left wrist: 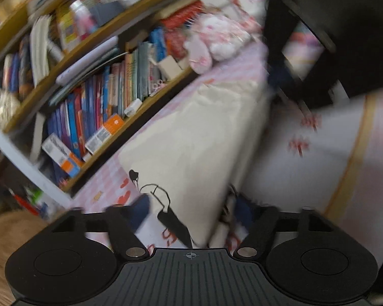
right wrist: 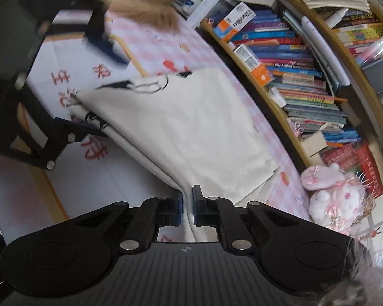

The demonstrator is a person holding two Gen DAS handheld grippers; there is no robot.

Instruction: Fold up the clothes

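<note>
R gripper (right wrist: 187, 205): clenched on edge of cream garment (right wrist: 181, 127). L gripper (left wrist: 191, 211): jaws part-spread over garment's printed end, no pad contact seen, view blurred. Garment: flat on pink check cloth (right wrist: 150, 43). Beyond: plush (right wrist: 329, 193), bookshelf (right wrist: 306, 58).

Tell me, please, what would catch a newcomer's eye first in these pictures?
Probably the cream garment with black line art, spread on the pink checked cover, its near fold pinched in the right gripper. Behind it runs a bookshelf crammed with colourful books, and a pink plush toy lies at the shelf's foot.
</note>
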